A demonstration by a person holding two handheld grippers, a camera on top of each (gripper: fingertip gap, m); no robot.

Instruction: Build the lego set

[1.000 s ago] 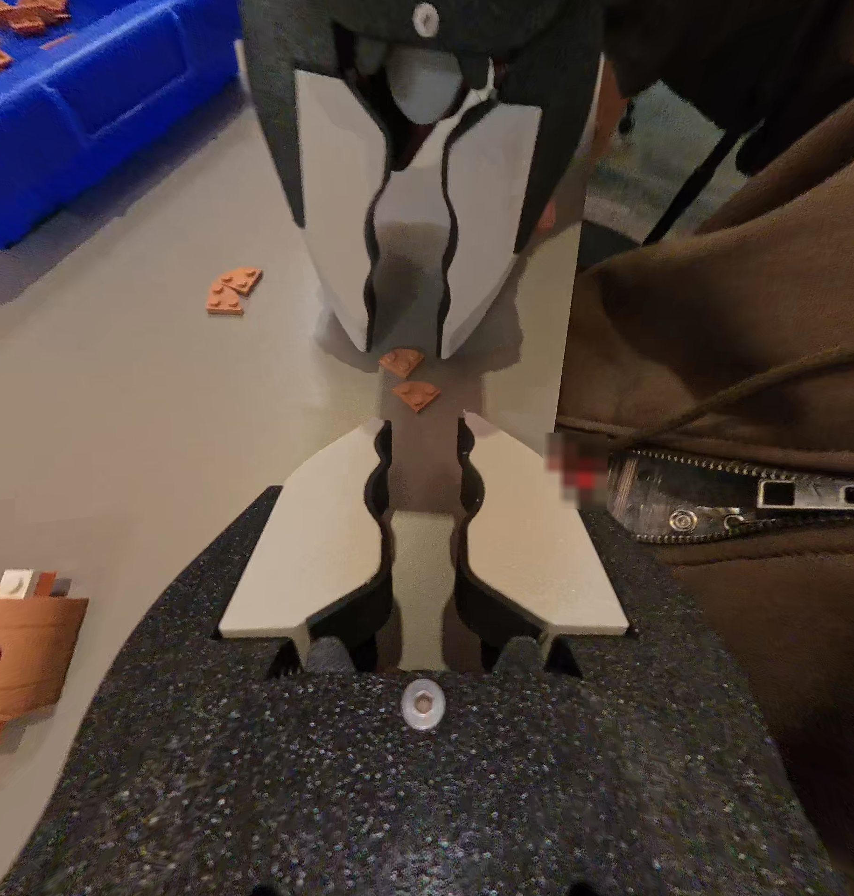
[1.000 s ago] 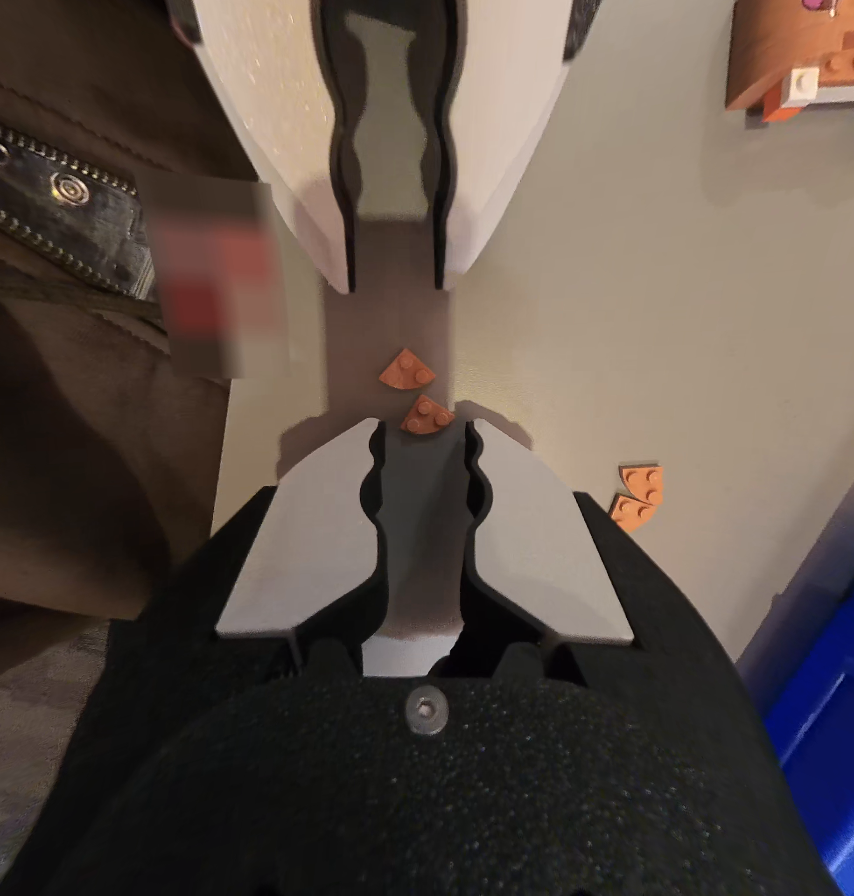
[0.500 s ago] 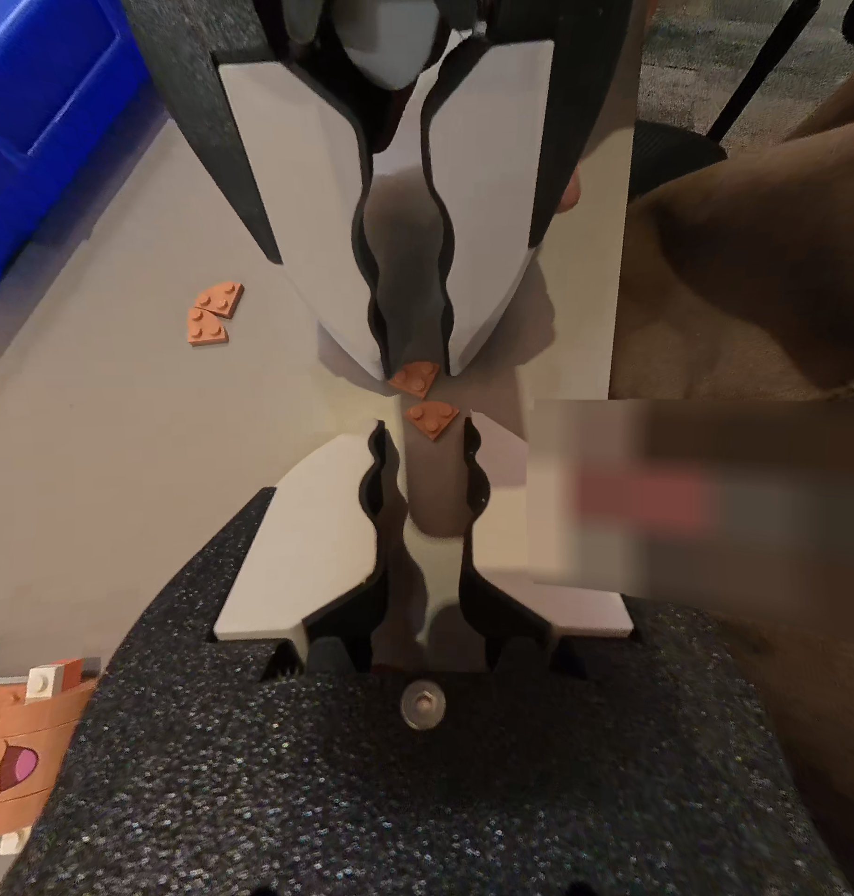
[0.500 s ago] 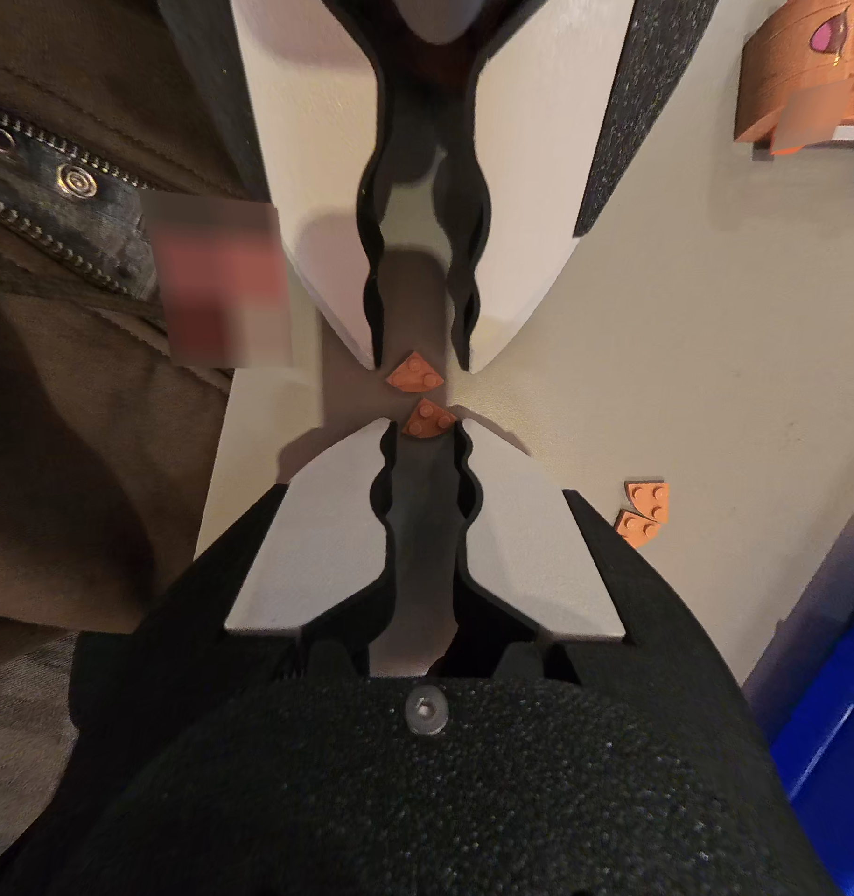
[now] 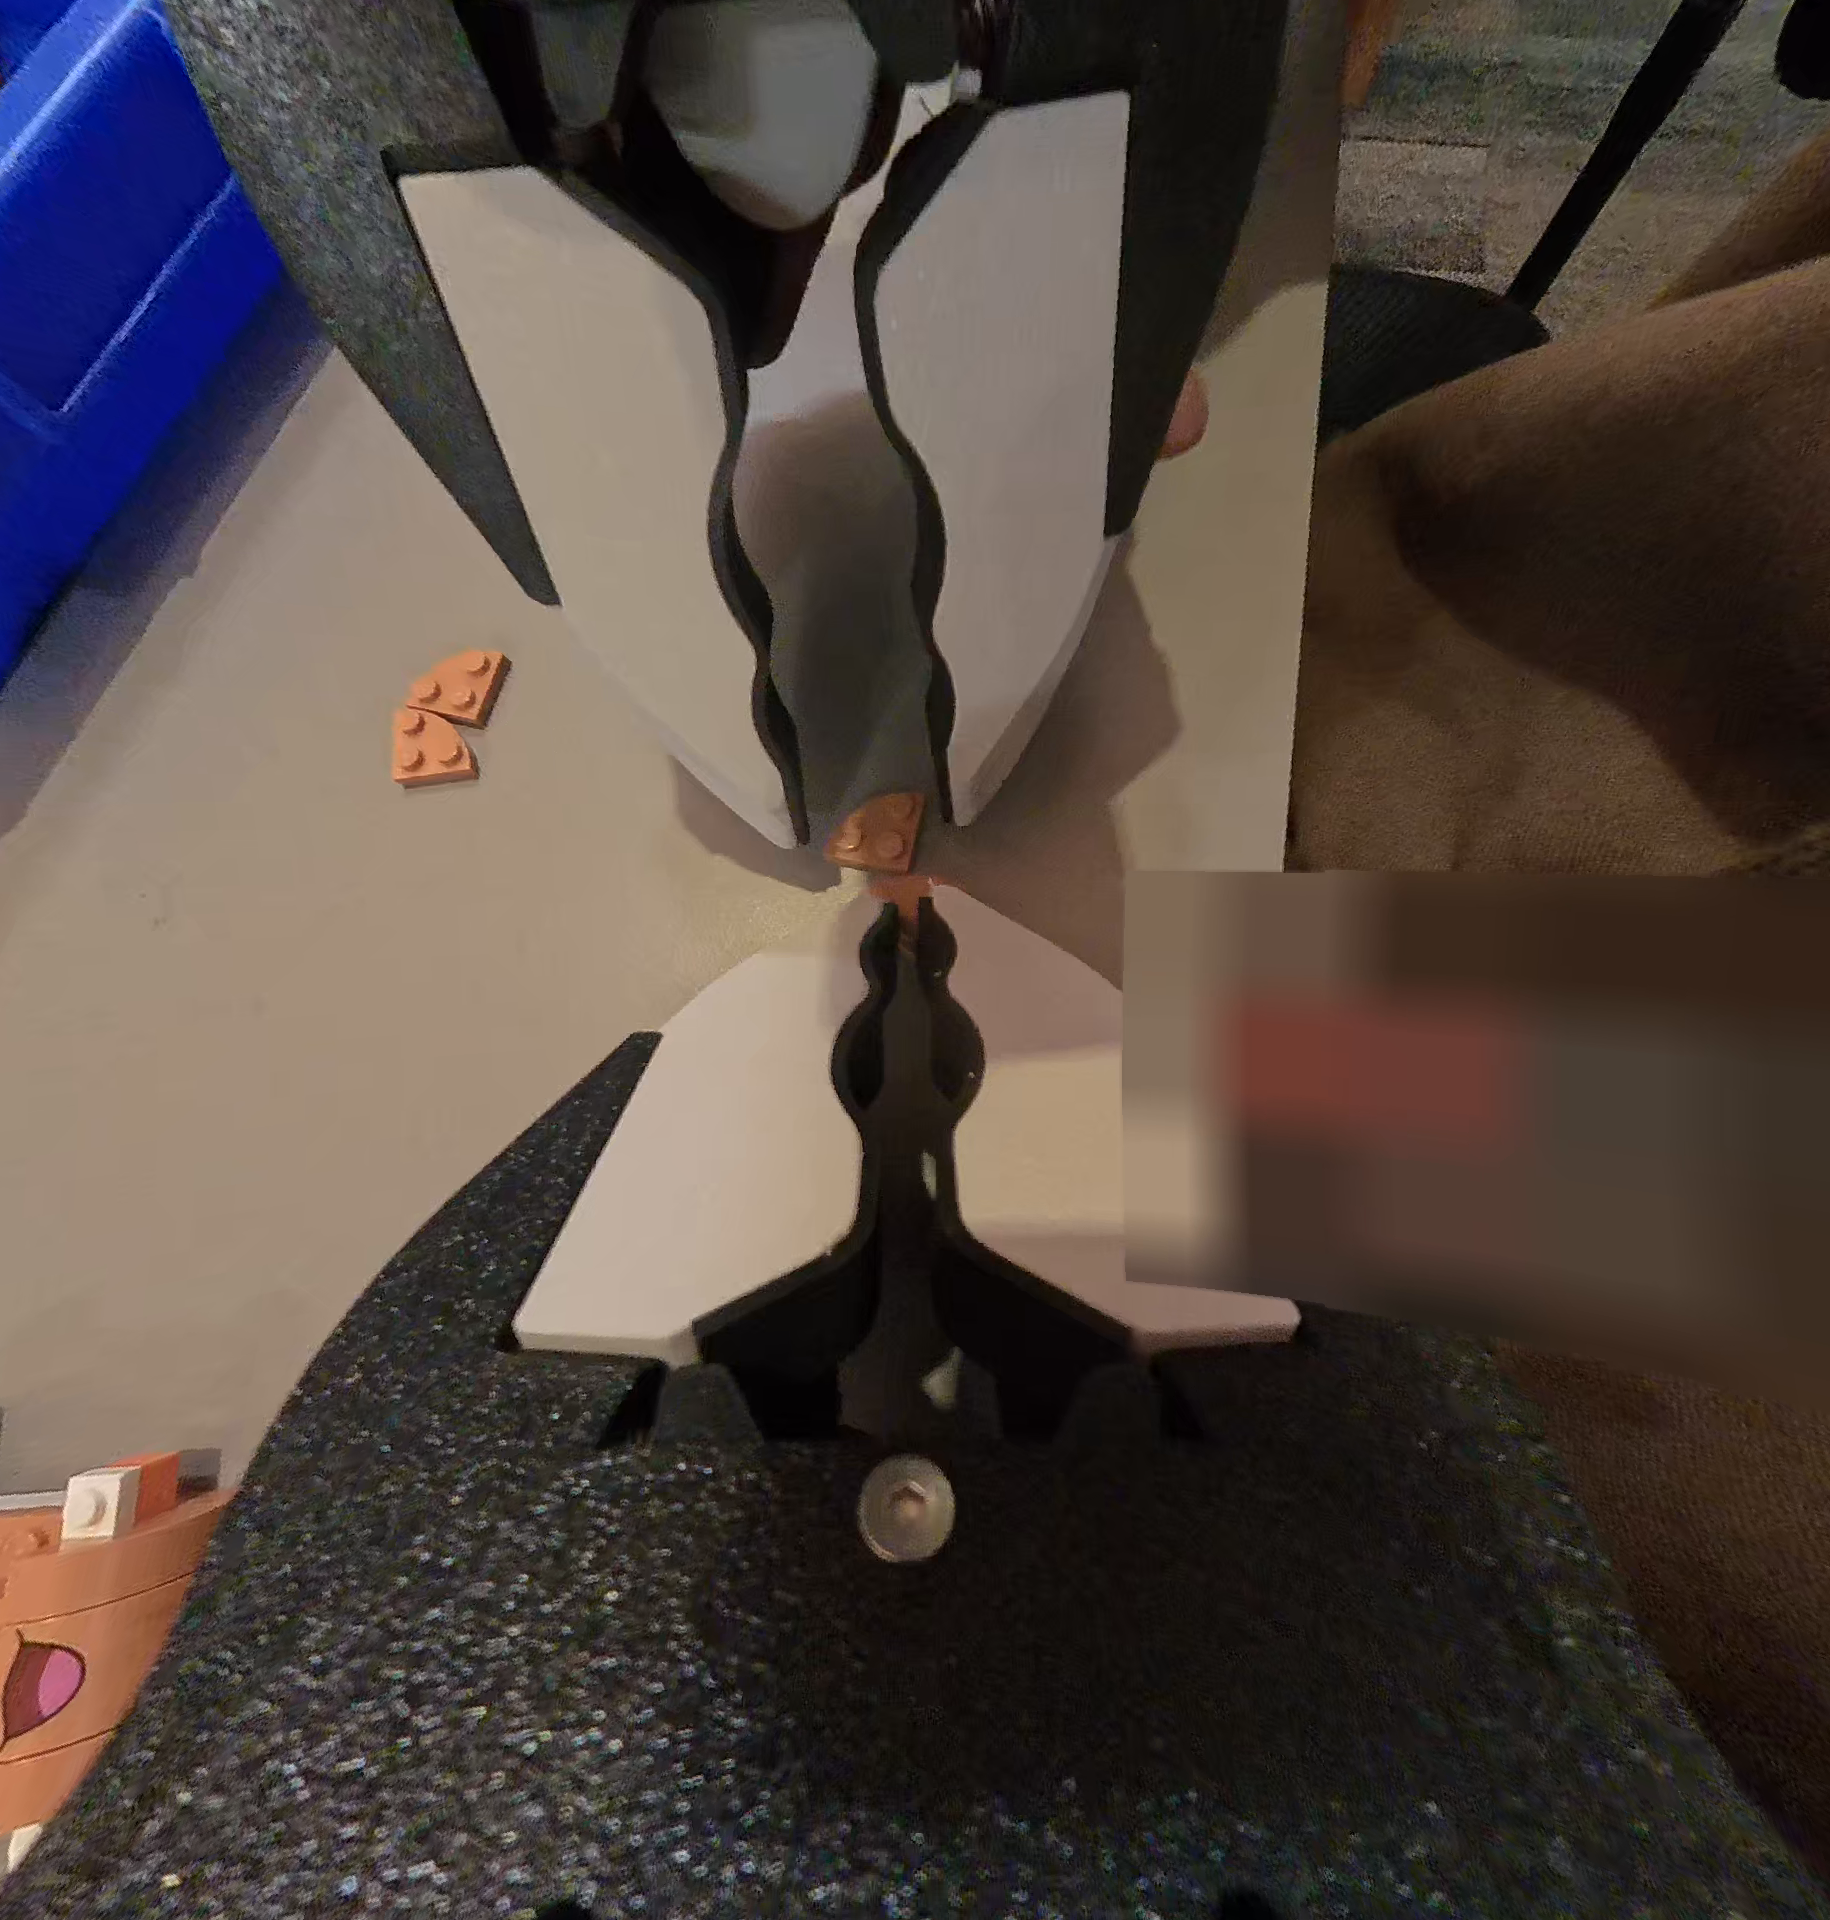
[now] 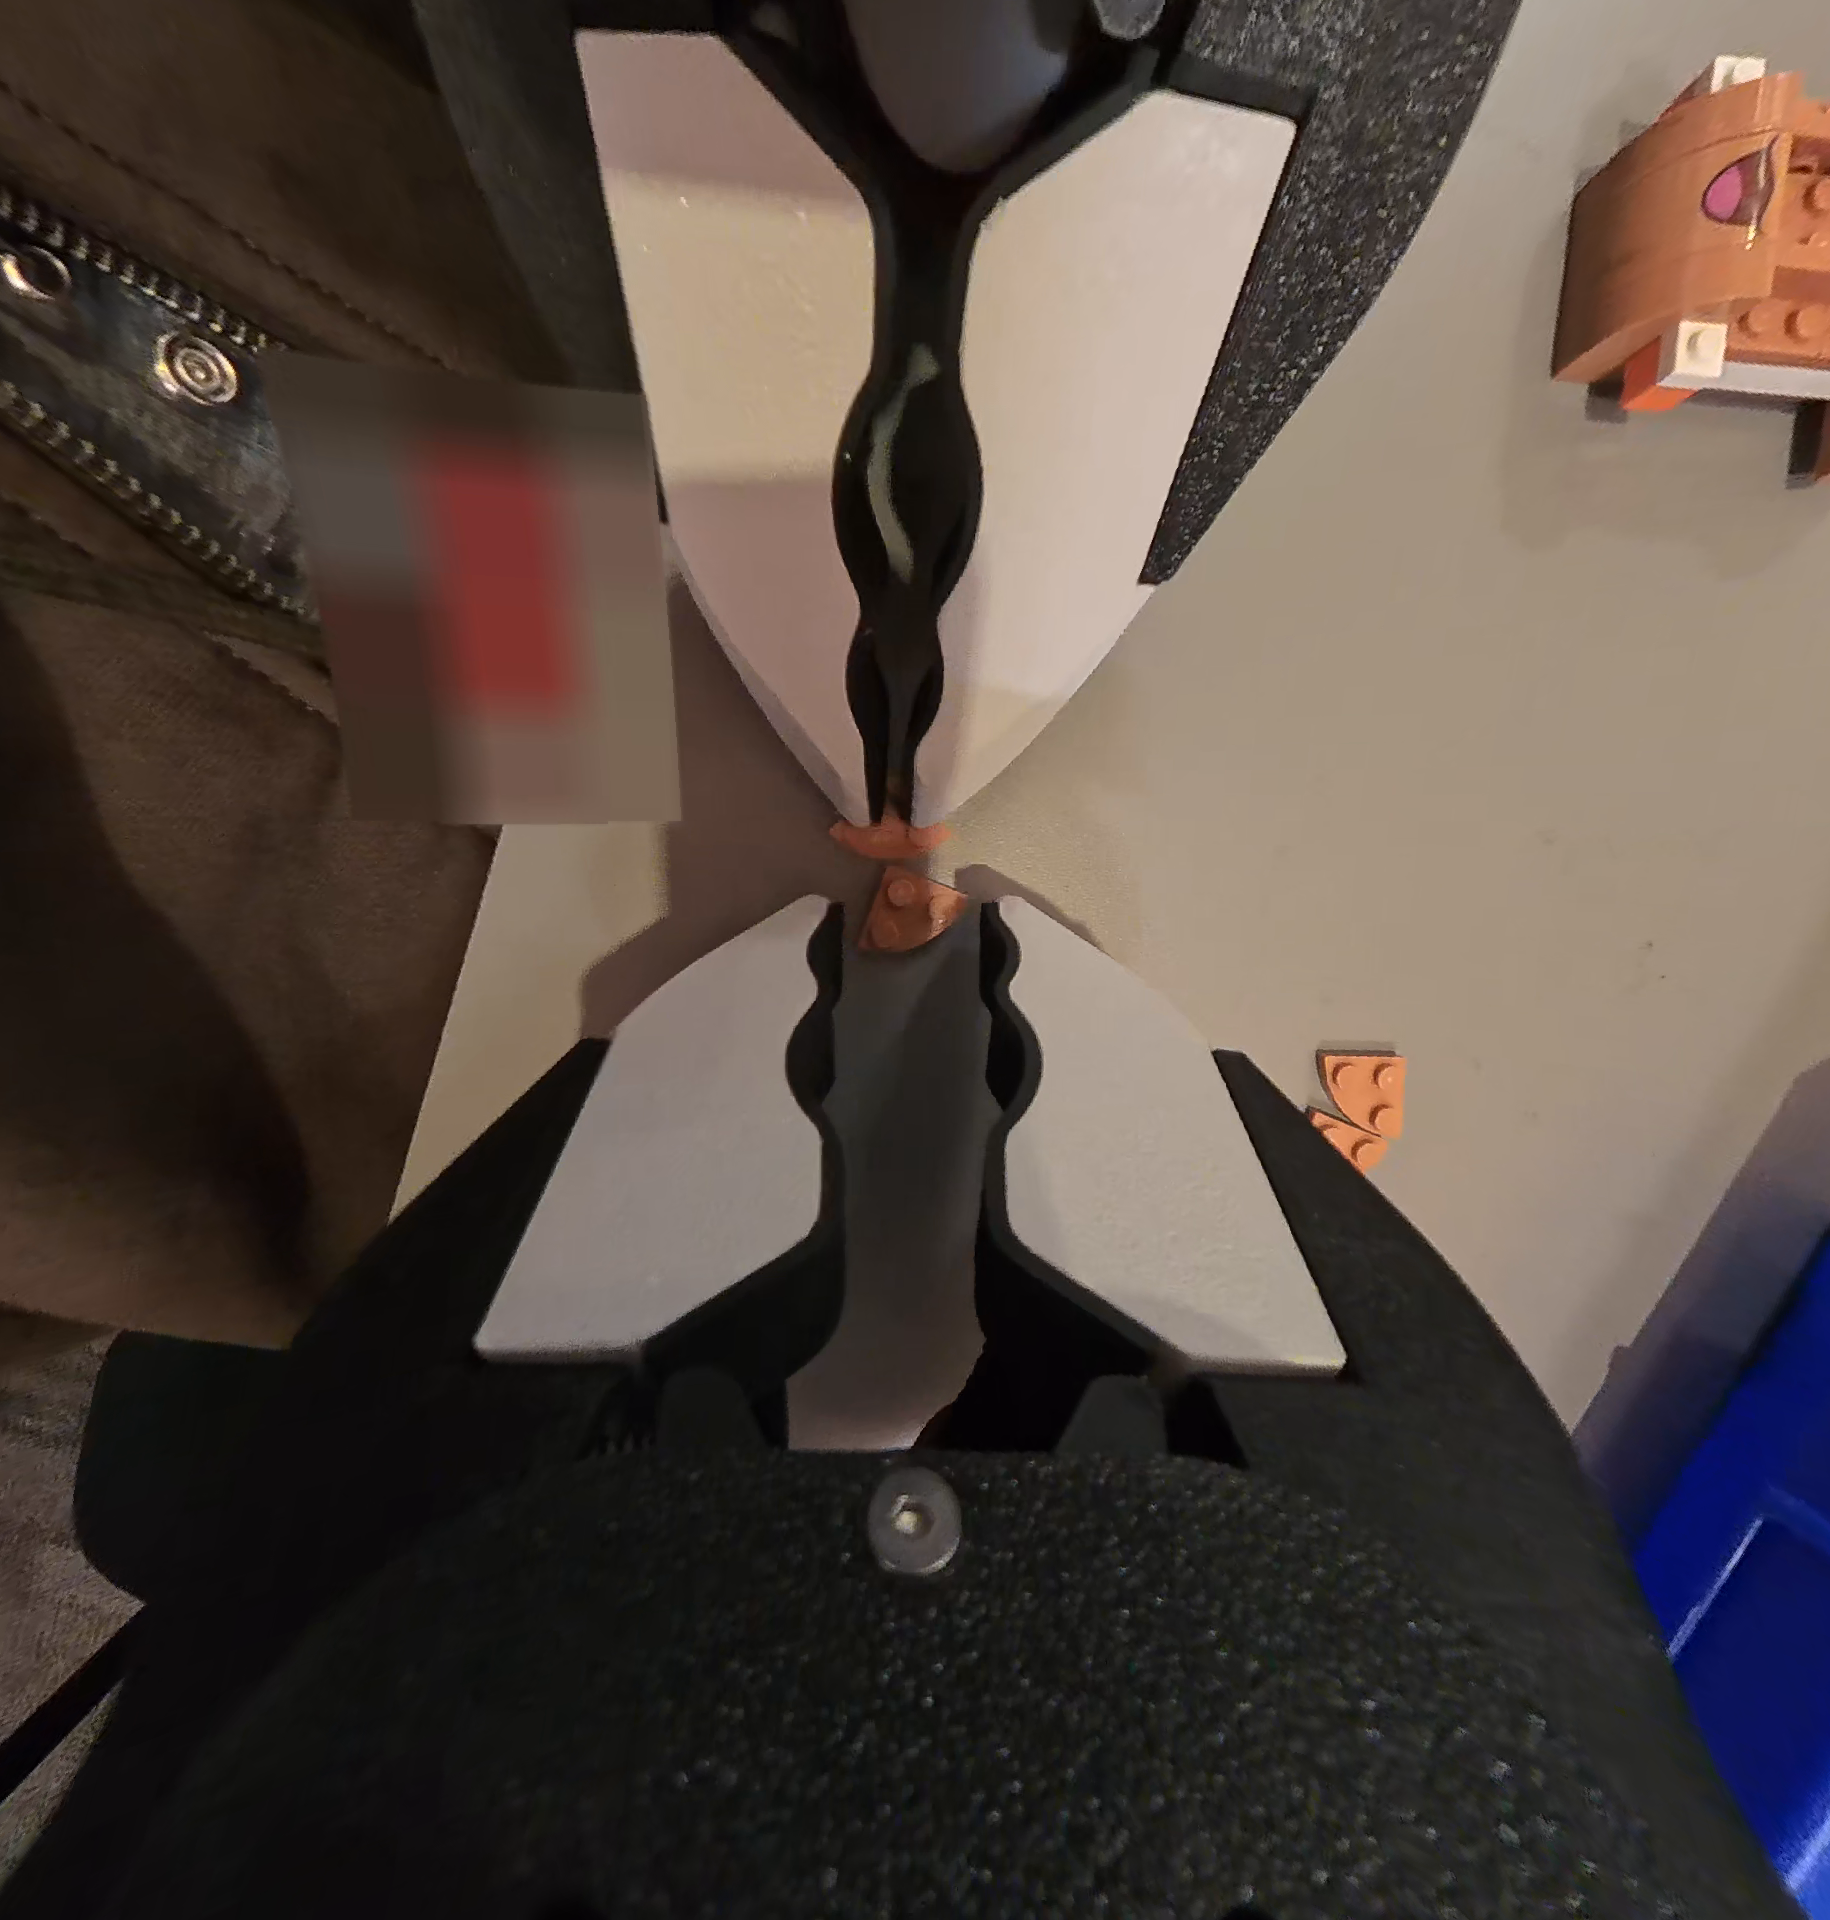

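Observation:
Two small orange quarter-round plates lie tip to tip on the grey table near its edge. My left gripper is shut on the nearer plate, held on edge; the right wrist view shows this plate pinched in the left gripper's tips. My right gripper is open, its tips on either side of the other plate, which lies flat, studs up. In the left wrist view this plate sits between the right gripper's tips. The two grippers face each other, almost touching.
Two more orange quarter-round plates lie together on the table. A partly built brown lego model stands to one side. A blue bin borders the table. A person's brown jacket is past the table edge. Less than 4 cm separates the two grippers' tips. Both grippers' tips are roughly 15 cm from the partly built brown lego model. Seen from the right wrist view as well.
The two grippers have come closer, tip to tip. My left gripper has shut on the nearer plate and tipped it on edge. My right gripper's tips now flank the other plate.

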